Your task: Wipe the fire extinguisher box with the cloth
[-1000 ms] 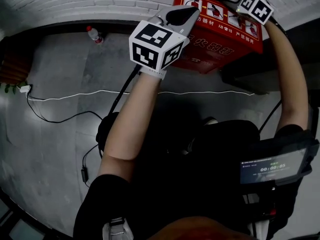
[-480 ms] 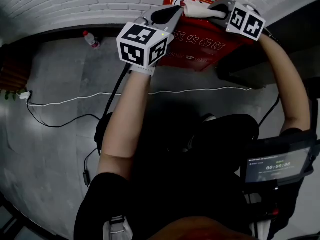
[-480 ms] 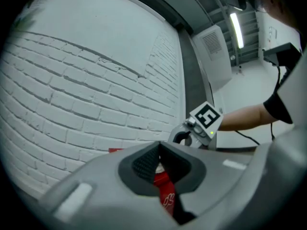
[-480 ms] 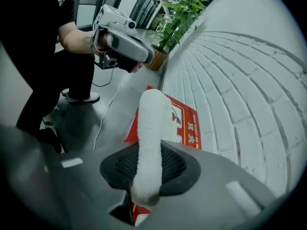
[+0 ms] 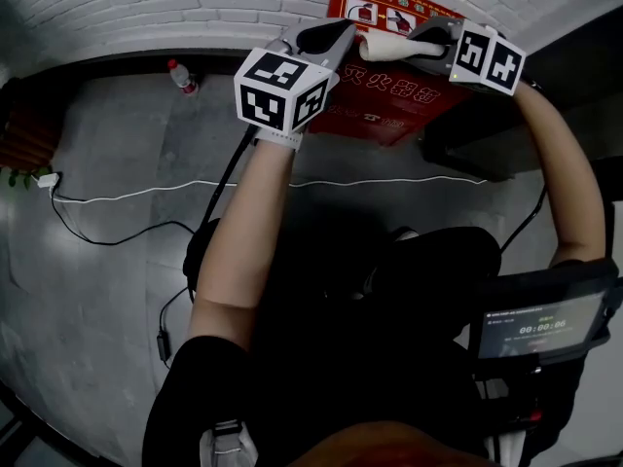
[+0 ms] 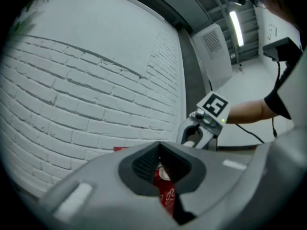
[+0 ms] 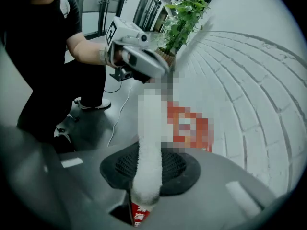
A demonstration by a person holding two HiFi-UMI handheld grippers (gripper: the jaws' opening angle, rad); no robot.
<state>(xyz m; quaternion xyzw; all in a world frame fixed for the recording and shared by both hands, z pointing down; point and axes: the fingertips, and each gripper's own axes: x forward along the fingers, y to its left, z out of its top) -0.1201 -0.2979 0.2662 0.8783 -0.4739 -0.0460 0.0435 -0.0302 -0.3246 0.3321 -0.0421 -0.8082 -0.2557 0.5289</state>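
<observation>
- White brick wall over grey floor: backdrop to everything else.
- Red fire extinguisher box: set against that wall, printed face toward the head camera, beneath both grippers.
- Right gripper: now over the printed face between the pictogram row and the large characters. Was up at the box's top edge and farther right a second ago. Reads as a wiping pass under way, down and leftward, with the lower face probably still to cover.
- Left gripper: at the box's upper left, just beside the cloth's free end, its place on the box little changed over that second.
- White rolled cloth: stretched between the two grippers across the red face, apparently against it, though contact not certain.
- Right jaws: clamped on the cloth's near end, pads pinching the roll, with the rest projecting forward.
- Left jaws: tips pressed together, gripping nothing, only red box showing through the gap behind them.
</observation>
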